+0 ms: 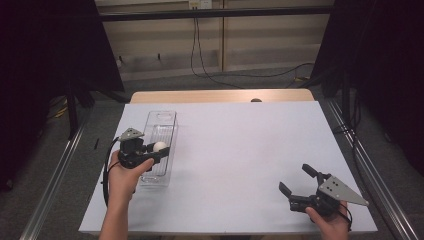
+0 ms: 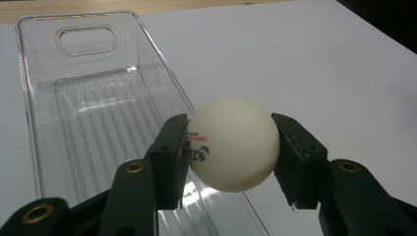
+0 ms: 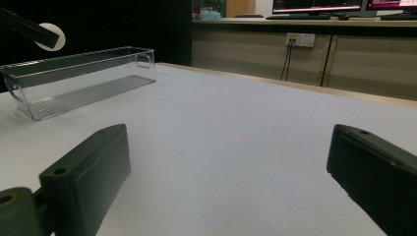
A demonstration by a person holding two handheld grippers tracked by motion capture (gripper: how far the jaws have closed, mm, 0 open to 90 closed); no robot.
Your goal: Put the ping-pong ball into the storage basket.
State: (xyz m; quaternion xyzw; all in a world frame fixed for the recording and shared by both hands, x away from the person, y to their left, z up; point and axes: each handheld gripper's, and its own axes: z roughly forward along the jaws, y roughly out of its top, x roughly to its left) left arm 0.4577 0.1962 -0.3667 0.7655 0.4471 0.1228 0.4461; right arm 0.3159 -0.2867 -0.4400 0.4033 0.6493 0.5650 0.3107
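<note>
Two handheld grippers over a white table; at left, the left gripper (image 1: 161, 151) clamps a small white ping-pong ball (image 2: 231, 143) above the long clear plastic bin (image 1: 160, 135), not yet dropped in; at right, the right gripper (image 1: 297, 180) rests open, empty

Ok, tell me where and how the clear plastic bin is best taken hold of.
Take the clear plastic bin by one long side wall near the rim, coming from above with one finger inside and one outside. It is open-topped, long and narrow, and its walls are thin and upright. The oval handle cutout in the far end wall is another option. The free right gripper is already open.
</note>
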